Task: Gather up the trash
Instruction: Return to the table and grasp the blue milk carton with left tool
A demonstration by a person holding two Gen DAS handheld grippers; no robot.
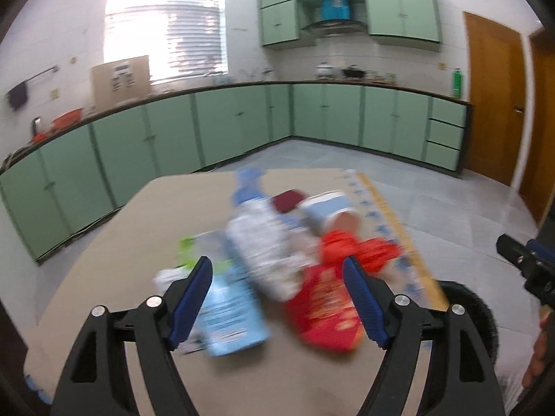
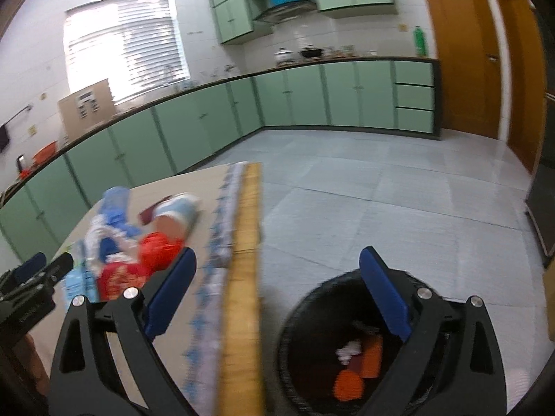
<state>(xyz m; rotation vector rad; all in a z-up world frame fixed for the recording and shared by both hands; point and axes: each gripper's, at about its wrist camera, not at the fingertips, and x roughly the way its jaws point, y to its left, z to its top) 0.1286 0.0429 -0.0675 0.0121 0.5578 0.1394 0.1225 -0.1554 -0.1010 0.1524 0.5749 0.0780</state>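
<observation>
A pile of trash lies on the table (image 1: 114, 249): a light blue packet (image 1: 232, 315), a crumpled white-and-blue bottle (image 1: 260, 239), a red packet (image 1: 326, 308), an orange-red wrapper (image 1: 353, 246) and a blue-and-white cup (image 1: 329, 208) on its side. My left gripper (image 1: 277, 270) is open and empty just above the near side of the pile. My right gripper (image 2: 277, 260) is open and empty, over the table's right edge and a black bin (image 2: 301, 315) on the floor. The bin holds orange pieces (image 2: 348, 383) and white paper (image 2: 348, 350). The pile also shows in the right wrist view (image 2: 138, 242).
The table has a patterned cloth border and a wooden edge (image 2: 246, 242) on its right side. Green cabinets (image 1: 242, 121) run along the far walls. Grey tiled floor (image 2: 399, 190) lies right of the table. A wooden door (image 2: 458, 52) stands at the back right.
</observation>
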